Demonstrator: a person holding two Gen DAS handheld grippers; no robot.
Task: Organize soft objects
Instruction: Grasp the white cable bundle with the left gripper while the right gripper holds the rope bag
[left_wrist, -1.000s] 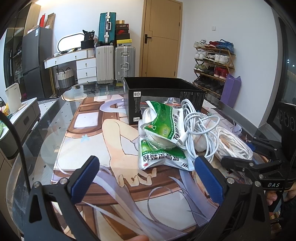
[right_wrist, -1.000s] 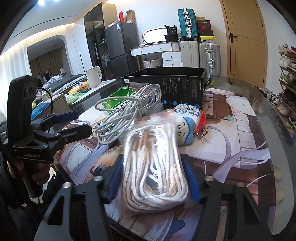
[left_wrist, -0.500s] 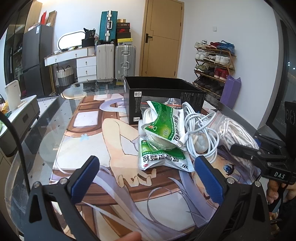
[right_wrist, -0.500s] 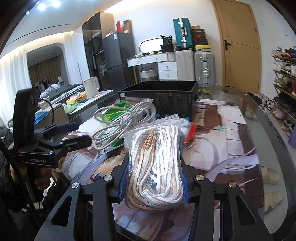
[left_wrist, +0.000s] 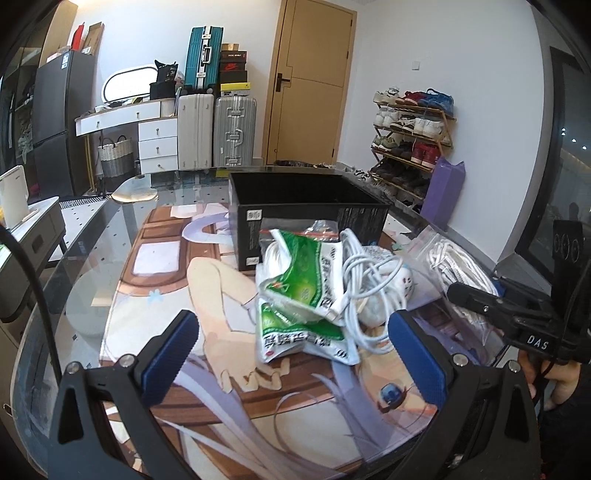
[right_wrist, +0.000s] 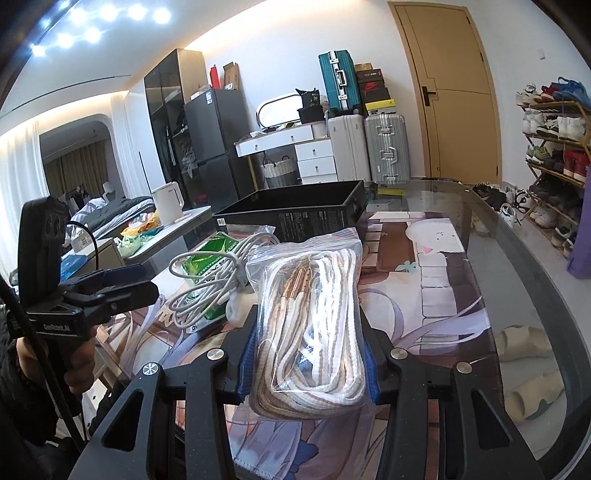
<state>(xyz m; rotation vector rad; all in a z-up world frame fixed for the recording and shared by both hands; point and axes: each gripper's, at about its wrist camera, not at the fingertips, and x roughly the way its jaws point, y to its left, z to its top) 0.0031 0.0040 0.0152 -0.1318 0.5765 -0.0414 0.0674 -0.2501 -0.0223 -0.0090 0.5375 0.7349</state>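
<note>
On the glass table (left_wrist: 92, 258), over a printed mat (left_wrist: 166, 288), the left gripper (left_wrist: 295, 354) hangs with its 2 blue pads (left_wrist: 168, 354) wide apart and nothing between them. Just beyond its fingertips lie 2 green-and-white packets (left_wrist: 306, 273), one partly on top of the other, resting on the mat. A coil of white cable (left_wrist: 373, 280) sits against their right side and partly over them, with a small white soft toy (left_wrist: 402, 280) tucked under the loops. Behind this heap stands an open black box (left_wrist: 310, 206), its front wall just behind the packets; its inside is dark and I cannot tell what it holds.

Further right, the right gripper (right_wrist: 306, 354) is closed on a clear bag of striped rope (right_wrist: 310, 317). Both blue pads (right_wrist: 248, 354) press into the bag's lower half, so the bag bulges above and below them. From the right wrist view the bag is raised off the mat and stands roughly upright, its sealed top toward the black box (right_wrist: 295, 210). From the left wrist view the same bag (left_wrist: 454, 266) shows at the right edge, beside the cable coil, held in the black fingers, with a person's hand (left_wrist: 554, 380) below on the grip.
</note>
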